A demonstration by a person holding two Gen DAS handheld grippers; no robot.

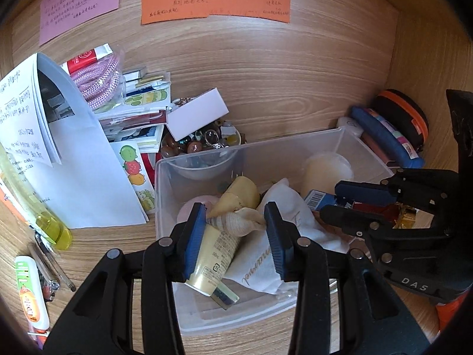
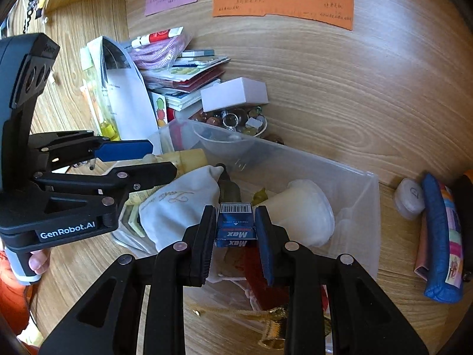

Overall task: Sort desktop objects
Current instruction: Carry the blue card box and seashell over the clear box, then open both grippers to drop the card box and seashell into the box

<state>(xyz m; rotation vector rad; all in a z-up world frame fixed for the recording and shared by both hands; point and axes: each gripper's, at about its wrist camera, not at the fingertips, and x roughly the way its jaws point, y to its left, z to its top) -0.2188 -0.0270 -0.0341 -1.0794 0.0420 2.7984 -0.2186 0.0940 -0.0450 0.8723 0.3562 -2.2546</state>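
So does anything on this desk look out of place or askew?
Yes: the white rectangular box sits tilted atop the white bowl of glass beads, and the folded white paper sheets lean against the stacked cards.

The right gripper is closed on a small blue box marked "Max", with a barcode on its top face. Both pads press its sides. The box is held above a clear bin. Inside the bin: a white pouch at left, a cream jar at right, a red item and gold wrapping near the front. The left gripper enters from the left, over the bin's left end, with a pale object between its fingers. Behind the bin stand a bowl of beads and a white box. A blue case lies right of the bin.
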